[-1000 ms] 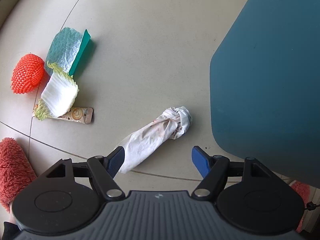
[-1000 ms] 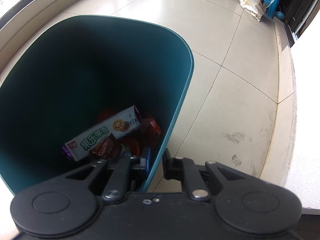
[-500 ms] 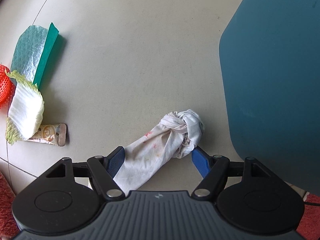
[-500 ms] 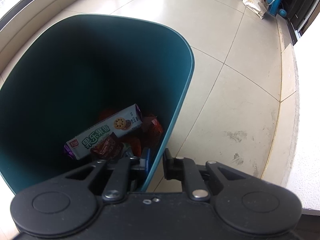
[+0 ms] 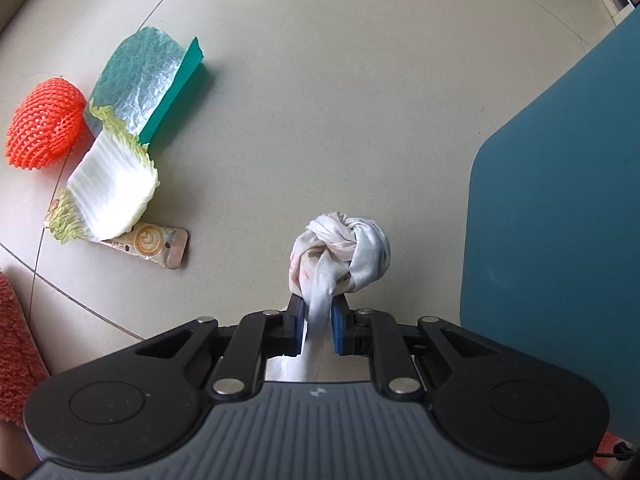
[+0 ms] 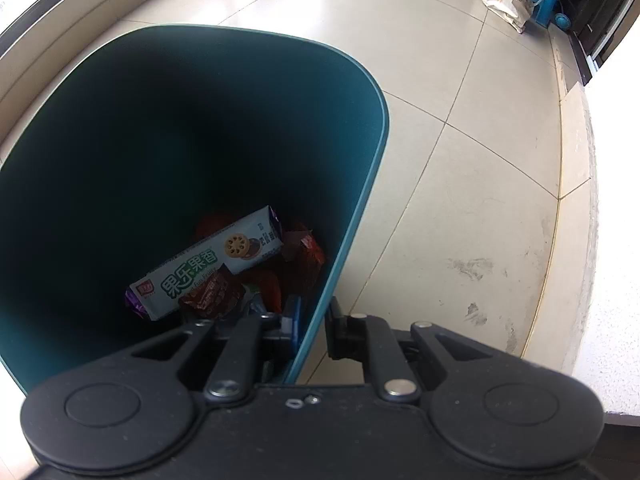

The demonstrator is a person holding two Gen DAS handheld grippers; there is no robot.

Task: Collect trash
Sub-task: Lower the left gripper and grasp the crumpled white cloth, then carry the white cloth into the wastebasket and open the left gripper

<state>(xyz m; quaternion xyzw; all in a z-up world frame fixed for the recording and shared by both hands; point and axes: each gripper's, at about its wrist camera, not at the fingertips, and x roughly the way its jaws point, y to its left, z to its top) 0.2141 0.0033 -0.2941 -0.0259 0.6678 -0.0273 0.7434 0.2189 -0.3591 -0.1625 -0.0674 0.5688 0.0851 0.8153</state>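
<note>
Left gripper (image 5: pixel 315 326) pinched knotted rag (image 5: pixel 340 258), long axis running straight ahead; bin (image 5: pixel 560 220) close on its right. Right gripper (image 6: pixel 312 330) clamped bin rim (image 6: pixel 356 216), mouth open.

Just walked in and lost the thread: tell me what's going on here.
Trash is being collected from the floor. The left gripper is shut on a knotted white rag, beside the teal bin. The right gripper clamps the bin's rim; wrappers lie inside. An orange net, cabbage leaf, green foil wrapper and coffee sachet remain on the floor.
</note>
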